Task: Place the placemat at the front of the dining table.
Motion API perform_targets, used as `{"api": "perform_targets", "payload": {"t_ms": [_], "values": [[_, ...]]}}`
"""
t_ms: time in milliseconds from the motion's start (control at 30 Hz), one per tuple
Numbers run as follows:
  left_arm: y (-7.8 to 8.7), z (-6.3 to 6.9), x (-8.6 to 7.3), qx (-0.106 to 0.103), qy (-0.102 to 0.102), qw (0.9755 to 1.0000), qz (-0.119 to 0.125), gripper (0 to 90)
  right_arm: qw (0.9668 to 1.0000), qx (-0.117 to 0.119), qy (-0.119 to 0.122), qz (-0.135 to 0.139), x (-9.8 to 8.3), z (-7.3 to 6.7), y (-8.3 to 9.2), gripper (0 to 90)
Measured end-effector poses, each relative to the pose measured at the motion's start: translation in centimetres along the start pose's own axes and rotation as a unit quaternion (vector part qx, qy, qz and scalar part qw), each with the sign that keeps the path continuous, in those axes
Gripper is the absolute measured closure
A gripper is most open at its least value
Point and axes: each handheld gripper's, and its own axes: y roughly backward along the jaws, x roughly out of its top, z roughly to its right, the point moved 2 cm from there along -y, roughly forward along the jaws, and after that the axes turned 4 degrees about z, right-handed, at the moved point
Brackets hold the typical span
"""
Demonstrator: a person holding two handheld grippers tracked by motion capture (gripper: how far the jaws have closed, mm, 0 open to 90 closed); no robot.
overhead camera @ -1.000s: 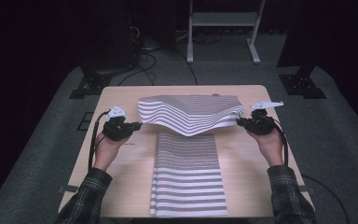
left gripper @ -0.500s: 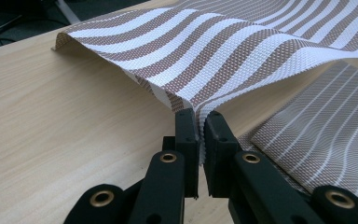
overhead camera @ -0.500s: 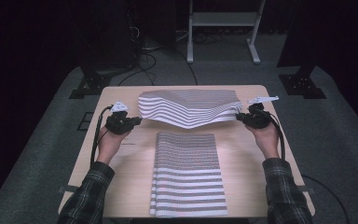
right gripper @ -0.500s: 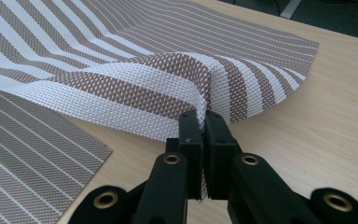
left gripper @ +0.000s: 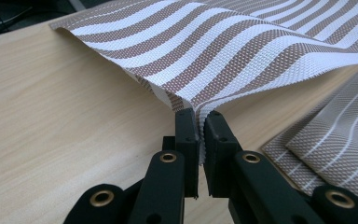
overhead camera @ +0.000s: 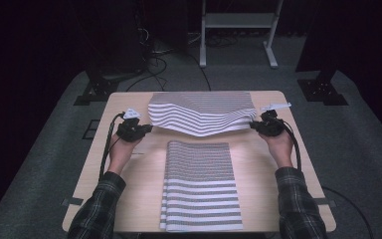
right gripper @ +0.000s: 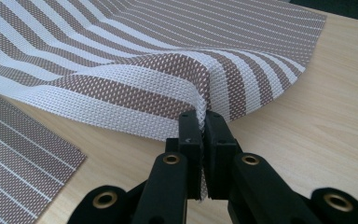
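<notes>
Holding a striped woven placemat [overhead camera: 201, 112] by its two near corners, one gripper per hand. My left gripper [overhead camera: 146, 129] is clamped on the mat's corner at about 9 o'clock of the wooden table [overhead camera: 129, 199]; my right gripper [overhead camera: 255, 125] is clamped on the opposite corner at about 3 o'clock. In the left gripper view the jaws stand pinched together w/ the weave's edge [left gripper: 186, 100] squeezed between them, and same in the right gripper view, where the corner [right gripper: 200, 100] folds up into the jaws.

Placemat's far edge lies on the table toward 12 o'clock; near edge is lifted off the wood btwn the grippers and sags in the middle, so the mat sits tilted, near side up. Brown & white stripes run across, left to right.

A stack of striped placemats [overhead camera: 201, 184] lies flat at the table's centre running toward 6 o'clock, just beside the held mat's near edge but apart from it, w/ bare wood showing btwn them. Its corner shows at lower right in the left gripper view [left gripper: 335, 144] and lower left in the right gripper view [right gripper: 23, 158].

Both my forearms, in plaid sleeves [overhead camera: 99, 209], come in from 6 o'clock. Black cable [overhead camera: 107, 144] trails back from the left gripper along my wrist.
</notes>
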Motion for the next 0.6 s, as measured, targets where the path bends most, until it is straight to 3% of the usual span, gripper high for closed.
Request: {"api": "perform_targets", "payload": {"t_ms": [433,600], "values": [[-1.6,-0.4,-1.7,0.008,0.009,0.9997,-0.024,84.2,0.9998,-0.006,-0.004,-0.018,-0.9,0.4,-1.7,85.6],[-0.9,-0.5,-1.5,0.020,-0.002,0.9997,-0.013,65.2,0.9999,-0.012,0.001,-0.012,-0.9,0.4,-1.6,67.1]]}}
